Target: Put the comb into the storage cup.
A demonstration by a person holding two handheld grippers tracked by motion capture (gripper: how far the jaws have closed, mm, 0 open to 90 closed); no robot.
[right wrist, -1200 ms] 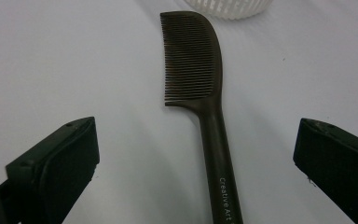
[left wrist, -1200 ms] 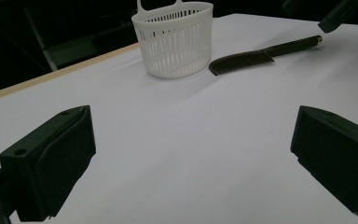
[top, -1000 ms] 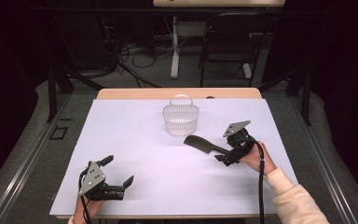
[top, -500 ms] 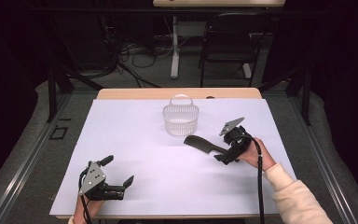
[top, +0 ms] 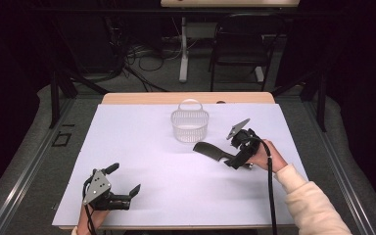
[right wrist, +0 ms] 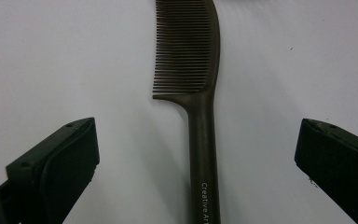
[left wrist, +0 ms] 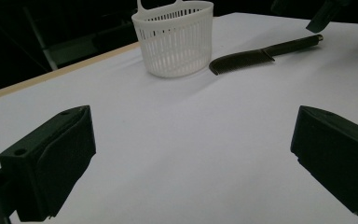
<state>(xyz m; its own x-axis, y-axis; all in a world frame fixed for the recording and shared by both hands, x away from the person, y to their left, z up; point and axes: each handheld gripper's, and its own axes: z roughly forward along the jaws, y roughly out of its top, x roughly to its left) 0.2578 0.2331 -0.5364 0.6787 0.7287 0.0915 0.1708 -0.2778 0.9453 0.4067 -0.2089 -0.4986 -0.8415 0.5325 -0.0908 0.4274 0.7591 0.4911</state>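
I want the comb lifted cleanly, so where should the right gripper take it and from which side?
Probably the straight handle of the comb, not the toothed head. It lies flat on the table, so come from above, one jaw each side. The right gripper, open, already straddles it.

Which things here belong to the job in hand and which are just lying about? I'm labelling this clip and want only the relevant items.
In the job:
- comb, lying flat between the open jaws of the right gripper
- white basket, standing just beyond the comb, probably its destination

Lying about:
- left gripper, open, idle near the table's front edge
- chair and cables behind the table
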